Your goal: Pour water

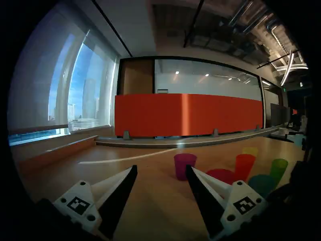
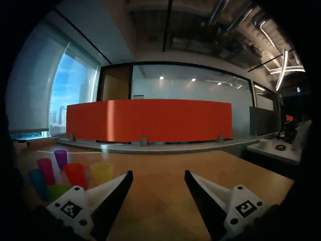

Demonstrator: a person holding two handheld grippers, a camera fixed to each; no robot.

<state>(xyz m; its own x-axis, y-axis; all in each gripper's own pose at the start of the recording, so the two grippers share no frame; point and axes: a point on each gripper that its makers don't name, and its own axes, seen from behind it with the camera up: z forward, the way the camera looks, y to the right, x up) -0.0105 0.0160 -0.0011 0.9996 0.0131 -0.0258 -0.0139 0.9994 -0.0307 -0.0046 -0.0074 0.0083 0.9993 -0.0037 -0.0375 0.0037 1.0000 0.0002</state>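
Along the far edge of the wooden table (image 1: 160, 209) an orange partition (image 1: 188, 114) is set, and the left gripper (image 1: 161, 168) and right gripper (image 2: 159, 172) are both held with jaws spread wide, nothing gripped. Upright cups (image 1: 244, 166) are clustered between them, short of that edge: the purple cup (image 1: 185, 165) is met just ahead-right of the left jaws, judged the nearer, the yellow cup (image 2: 102, 172) ahead-left of the right. Cup contents cannot be told; a side desk (image 2: 277, 150) is added by the right gripper view.
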